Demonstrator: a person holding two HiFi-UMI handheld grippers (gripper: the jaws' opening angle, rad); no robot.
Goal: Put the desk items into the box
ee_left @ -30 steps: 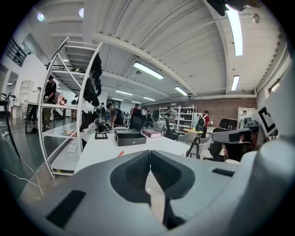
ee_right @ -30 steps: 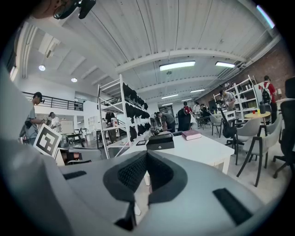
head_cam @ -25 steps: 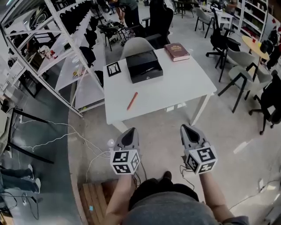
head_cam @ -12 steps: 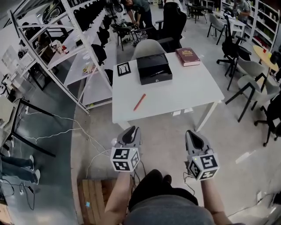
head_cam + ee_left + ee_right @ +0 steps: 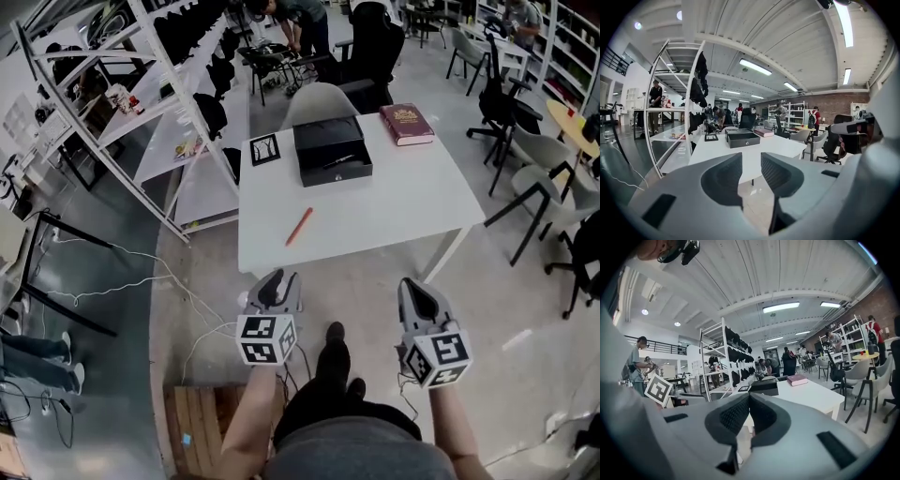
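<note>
Head view: both grippers hang over the floor, short of the white tabletop [image 5: 403, 202]. On it, well apart, lie an open black box [image 5: 332, 150] at the far edge, a dark red book [image 5: 407, 124] to the box's right, a black-and-white card [image 5: 265, 149] to its left, and an orange pen [image 5: 299, 226] nearer the front. From above, the left gripper [image 5: 273, 279] and right gripper [image 5: 411, 284] show their backs only, so their jaws are hard to read here.

Left gripper view: the left gripper's [image 5: 751, 169] jaws have just been opening and stand apart with nothing between them. The box [image 5: 743, 138] and book [image 5: 764, 133] are small beyond; the pen cannot be made out.

Right gripper view: the right gripper's [image 5: 749, 398] jaws meet at the tips, empty. They cover the lower part of the box [image 5: 764, 386]; the book [image 5: 797, 379] shows clear.
</note>
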